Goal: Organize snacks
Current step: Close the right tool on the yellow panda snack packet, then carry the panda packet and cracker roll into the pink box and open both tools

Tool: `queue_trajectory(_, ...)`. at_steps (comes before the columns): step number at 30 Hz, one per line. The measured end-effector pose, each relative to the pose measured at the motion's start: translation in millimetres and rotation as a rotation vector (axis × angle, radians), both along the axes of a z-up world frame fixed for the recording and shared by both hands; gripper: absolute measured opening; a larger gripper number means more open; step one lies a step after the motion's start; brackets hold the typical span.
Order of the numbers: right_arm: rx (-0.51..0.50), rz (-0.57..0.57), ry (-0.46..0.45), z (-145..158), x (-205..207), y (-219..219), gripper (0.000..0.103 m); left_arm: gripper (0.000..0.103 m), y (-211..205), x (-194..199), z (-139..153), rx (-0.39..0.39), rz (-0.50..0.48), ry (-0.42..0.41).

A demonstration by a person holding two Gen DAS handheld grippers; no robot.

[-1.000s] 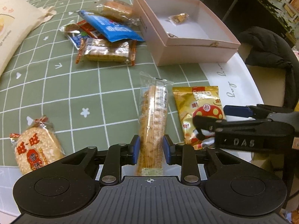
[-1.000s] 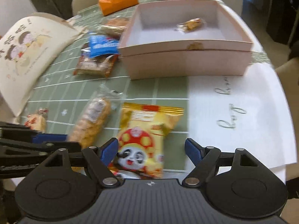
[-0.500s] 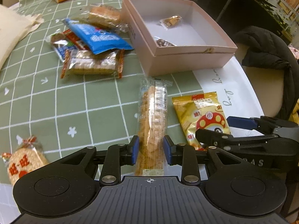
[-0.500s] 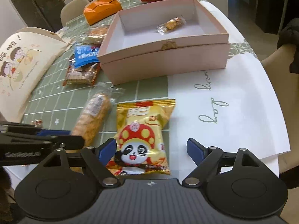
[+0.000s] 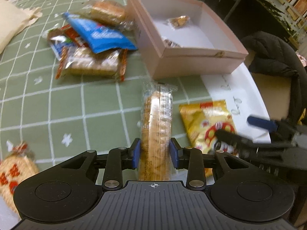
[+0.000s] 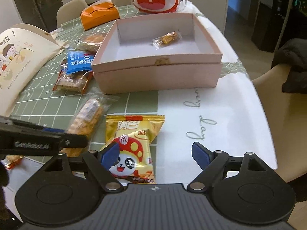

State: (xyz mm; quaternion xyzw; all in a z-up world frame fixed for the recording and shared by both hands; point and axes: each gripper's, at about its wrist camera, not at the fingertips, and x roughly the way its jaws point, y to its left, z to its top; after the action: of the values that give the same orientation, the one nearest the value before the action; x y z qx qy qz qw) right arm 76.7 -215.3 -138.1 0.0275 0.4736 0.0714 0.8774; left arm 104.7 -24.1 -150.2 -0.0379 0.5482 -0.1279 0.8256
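Left wrist view: the left claw gripped the long cracker pack, its length pointing ahead toward the pink box; the right claw gaped empty over the yellow panda bag.

Beige chairs beyond the desk's far edge; black coat draped over another chair off its right edge.

cracker sleeve: long, clear, pointing toward box
gold panda packet: flat, beside sleeve
pink box: open
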Motion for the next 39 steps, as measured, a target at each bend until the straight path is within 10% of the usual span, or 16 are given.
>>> queue_trajectory(19,-0.006,0.144,0.060,-13,19,39,0.083,0.038,11,-30,-2,0.092,0.018,0.025)
queue_trajectory(28,0.031,0.185,0.073,-7,12,22,0.065,0.036,7,-36,3,0.014,-0.025,0.027)
queue_trajectory(35,0.103,0.151,0.051,17,11,-9,0.063,0.035,-8,-34,35,-0.033,-0.093,-0.059)
queue_trajectory(39,0.146,0.141,-0.058,67,18,-31,0.062,0.035,-8,-10,101,-0.138,-0.112,-0.201)
